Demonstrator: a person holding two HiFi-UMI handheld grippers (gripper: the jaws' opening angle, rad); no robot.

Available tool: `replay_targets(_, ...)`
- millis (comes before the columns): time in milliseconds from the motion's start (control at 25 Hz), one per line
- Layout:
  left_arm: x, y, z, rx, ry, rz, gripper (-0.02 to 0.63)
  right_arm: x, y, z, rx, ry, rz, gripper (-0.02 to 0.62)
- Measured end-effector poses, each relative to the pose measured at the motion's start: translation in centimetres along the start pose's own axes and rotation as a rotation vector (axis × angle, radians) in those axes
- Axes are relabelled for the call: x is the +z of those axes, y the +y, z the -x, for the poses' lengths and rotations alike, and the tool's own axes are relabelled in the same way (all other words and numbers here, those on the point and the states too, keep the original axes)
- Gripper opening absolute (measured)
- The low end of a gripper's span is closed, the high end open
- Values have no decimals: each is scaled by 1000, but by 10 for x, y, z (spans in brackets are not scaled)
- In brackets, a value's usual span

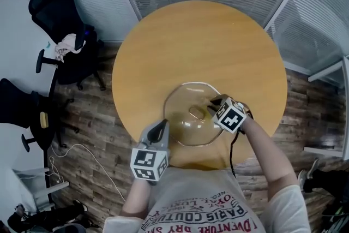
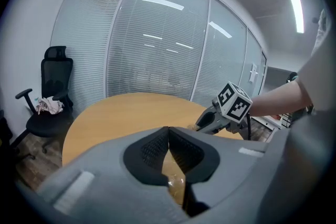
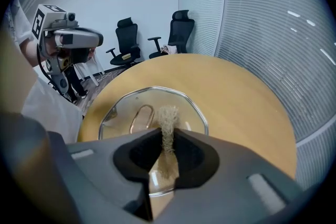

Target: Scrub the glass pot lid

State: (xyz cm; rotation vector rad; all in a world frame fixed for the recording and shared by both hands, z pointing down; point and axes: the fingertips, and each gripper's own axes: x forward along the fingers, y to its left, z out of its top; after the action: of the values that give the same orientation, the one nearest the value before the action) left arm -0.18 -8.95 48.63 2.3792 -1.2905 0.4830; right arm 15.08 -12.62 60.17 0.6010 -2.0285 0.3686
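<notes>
A round wooden worktop point(image 1: 202, 41) fills the middle of the head view, with glass walls and blinds behind it. The lid point(image 1: 188, 98) lies flat on the near half of the worktop, close to my side of the edge. It is clear glass with a many-sided metal rim and a flat handle point(image 1: 196, 113) at its centre.

My right tongs point(image 3: 168, 136) are closed on a scrubber point(image 3: 168, 115), a tan tuft of wiry fibre that sticks out past the tips. The scrubber sits over the glass just beside the handle. I cannot tell whether it touches the glass. In the head view these tongs come in over the lid's right rim.

My left tongs point(image 2: 168, 131) are closed with the tips together and nothing between them. They point roughly level across the worktop, raised above the lid's near-left rim. A glint of the lid shows through the gap behind the tips.

Two black office chairs point(image 1: 60, 13) stand on the wooden floor to the left, well apart from the worktop.
</notes>
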Motion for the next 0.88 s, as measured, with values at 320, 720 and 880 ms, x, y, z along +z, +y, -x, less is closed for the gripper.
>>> replay_targets(320,9,27,-28,-11,9,27,8,27,-20,-50,51,56,138,66)
replay_targets(720,1,44,-40,-8,25,55,8,21,-8,-73,123,119,316,66)
replay_targets(880,1,46,-39,-3,26,61,8,19,-5,-73,123,137,336,66)
